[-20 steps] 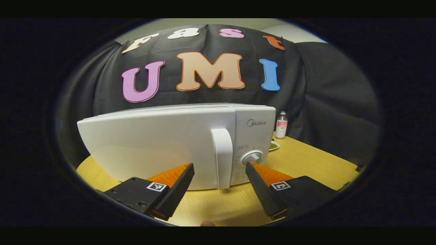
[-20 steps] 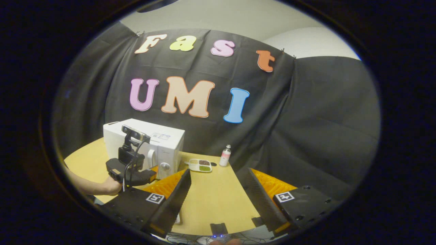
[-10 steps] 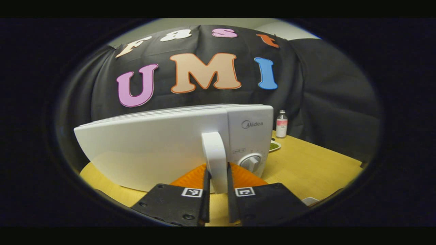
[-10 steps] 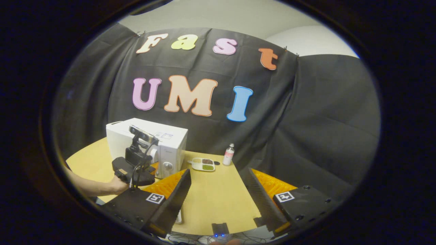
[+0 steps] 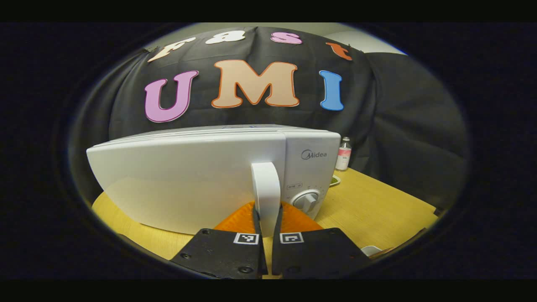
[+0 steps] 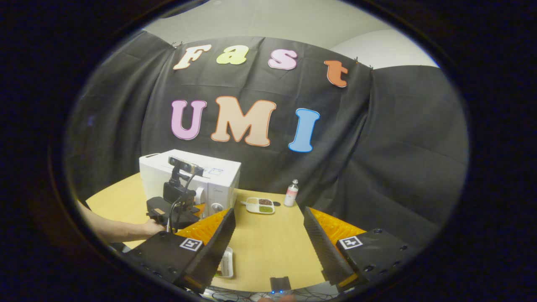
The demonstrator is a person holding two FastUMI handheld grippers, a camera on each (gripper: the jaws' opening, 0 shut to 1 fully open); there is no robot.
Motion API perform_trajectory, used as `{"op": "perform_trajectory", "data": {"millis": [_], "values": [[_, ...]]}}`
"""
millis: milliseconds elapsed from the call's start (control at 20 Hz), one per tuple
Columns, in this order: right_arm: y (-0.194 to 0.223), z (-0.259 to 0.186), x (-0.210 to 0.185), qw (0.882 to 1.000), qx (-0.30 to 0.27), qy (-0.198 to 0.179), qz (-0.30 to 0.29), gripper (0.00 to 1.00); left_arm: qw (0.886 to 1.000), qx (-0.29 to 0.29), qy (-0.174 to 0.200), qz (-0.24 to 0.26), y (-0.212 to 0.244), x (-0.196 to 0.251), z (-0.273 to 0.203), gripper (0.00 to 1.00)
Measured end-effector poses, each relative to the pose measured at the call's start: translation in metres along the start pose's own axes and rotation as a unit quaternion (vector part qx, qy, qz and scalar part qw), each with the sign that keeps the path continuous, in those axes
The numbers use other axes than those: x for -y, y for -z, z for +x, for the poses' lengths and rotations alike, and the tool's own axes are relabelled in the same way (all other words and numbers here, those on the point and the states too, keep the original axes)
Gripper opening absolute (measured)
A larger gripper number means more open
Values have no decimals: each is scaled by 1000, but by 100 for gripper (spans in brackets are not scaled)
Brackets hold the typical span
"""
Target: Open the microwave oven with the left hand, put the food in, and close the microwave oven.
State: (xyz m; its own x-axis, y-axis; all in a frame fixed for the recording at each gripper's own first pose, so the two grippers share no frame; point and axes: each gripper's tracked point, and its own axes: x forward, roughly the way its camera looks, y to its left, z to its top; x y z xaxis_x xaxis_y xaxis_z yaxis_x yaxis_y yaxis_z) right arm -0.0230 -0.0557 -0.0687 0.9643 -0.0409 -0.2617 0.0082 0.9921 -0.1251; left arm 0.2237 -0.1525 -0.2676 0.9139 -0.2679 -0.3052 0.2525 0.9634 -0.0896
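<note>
Two grippers were in play. The left gripper [image 5: 267, 216] had its fingers pressed together on the white door handle [image 5: 266, 191] of the microwave oven [image 5: 201, 176], which sat on the yellow wooden table [image 5: 373, 205] with its door shut and "Midea" printed on the control panel above the dial [image 5: 306, 200]. Past the oven stood a small bottle [image 6: 291, 193] with a pink label, too small to read. Beside it lay a divided dish [image 6: 261, 205] holding brown, green and pale food. The right gripper [image 6: 268, 228] hung well back, fingers spread wide, empty, with a small white tray [image 6: 227, 262] under its near finger.
</note>
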Motion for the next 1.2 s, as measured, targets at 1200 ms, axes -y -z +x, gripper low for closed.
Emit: {"op": "perform_trajectory", "data": {"millis": [1200], "values": [[31, 7, -97, 998, 9, -69, 9, 97, 996, -77, -45, 10, 83, -111, -272, 3]]}}
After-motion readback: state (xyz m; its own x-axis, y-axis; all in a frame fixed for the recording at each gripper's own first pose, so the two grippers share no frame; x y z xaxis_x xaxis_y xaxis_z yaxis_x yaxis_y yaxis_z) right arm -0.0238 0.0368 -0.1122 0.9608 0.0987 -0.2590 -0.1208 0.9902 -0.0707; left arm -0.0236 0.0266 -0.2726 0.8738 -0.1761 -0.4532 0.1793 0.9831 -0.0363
